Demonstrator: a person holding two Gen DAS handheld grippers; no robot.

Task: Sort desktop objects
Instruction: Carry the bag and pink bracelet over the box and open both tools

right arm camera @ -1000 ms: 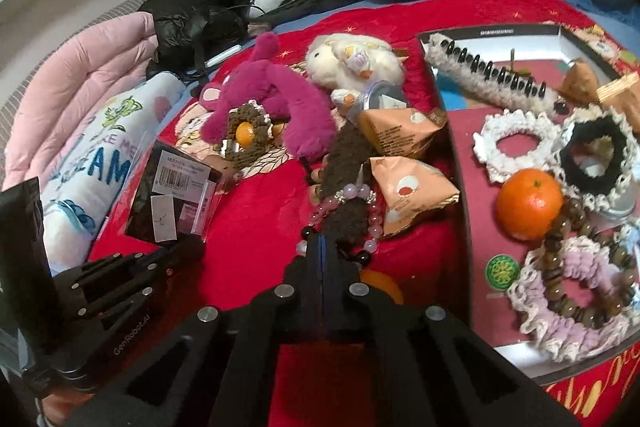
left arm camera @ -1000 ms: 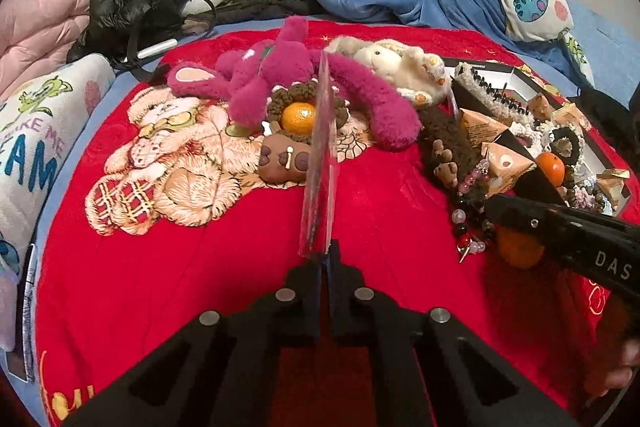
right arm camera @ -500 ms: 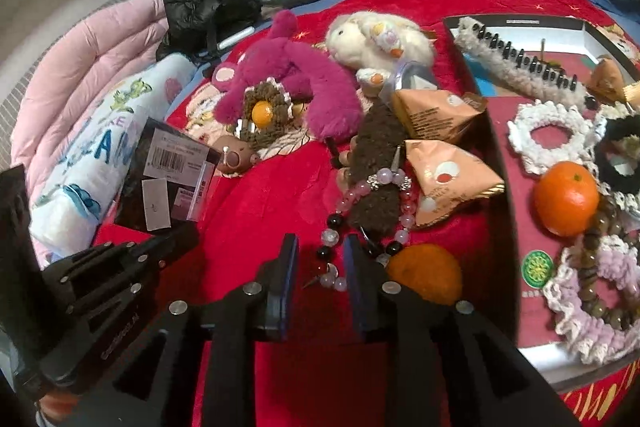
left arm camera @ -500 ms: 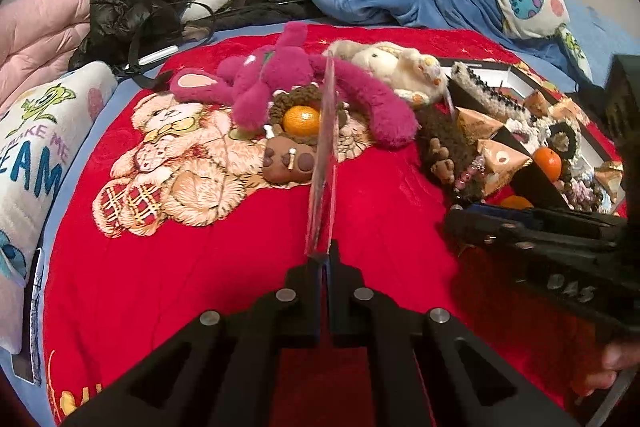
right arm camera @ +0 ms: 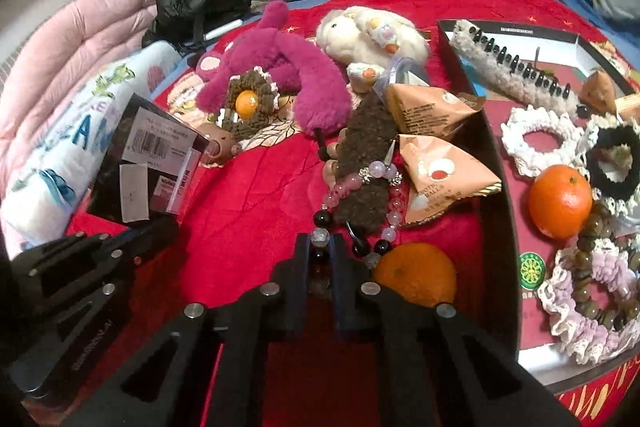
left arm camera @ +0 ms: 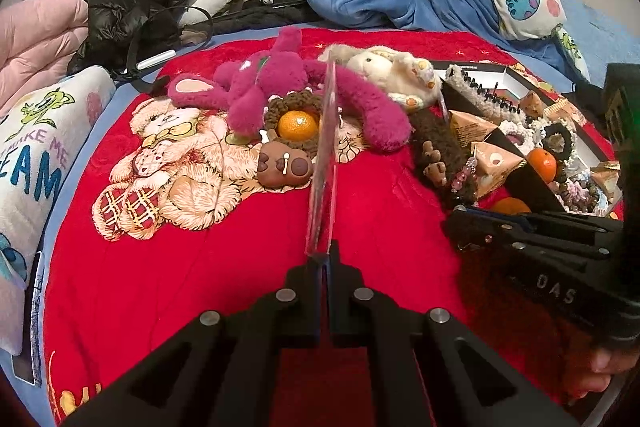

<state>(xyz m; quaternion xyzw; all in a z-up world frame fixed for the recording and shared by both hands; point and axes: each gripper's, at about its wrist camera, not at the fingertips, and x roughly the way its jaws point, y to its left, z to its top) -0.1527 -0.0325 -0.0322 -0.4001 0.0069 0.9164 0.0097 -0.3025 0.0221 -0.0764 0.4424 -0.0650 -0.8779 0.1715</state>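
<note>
Bead bracelet (right arm camera: pixel 352 203) pinched in just-closing right gripper (right arm camera: pixel 320 247); left gripper (left arm camera: pixel 325 259) clamps clear packet (left arm camera: pixel 324 163).

Print on the orange snack packets (right arm camera: pixel 430 109) too small to be read. Tray (right arm camera: pixel 496 227) cut off at right edge in right wrist view. Label text on the black box (right arm camera: pixel 156 163) blurred. Loose orange (left arm camera: pixel 510 205) half hidden behind right gripper (left arm camera: pixel 460 223).

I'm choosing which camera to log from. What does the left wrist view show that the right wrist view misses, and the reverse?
Only the left wrist view: the printed bear on the red blanket.
Only the right: the barcode labels on the clear box and the right gripper closing on the bead bracelet.
Both: the magenta plush, the tray and its orange.
</note>
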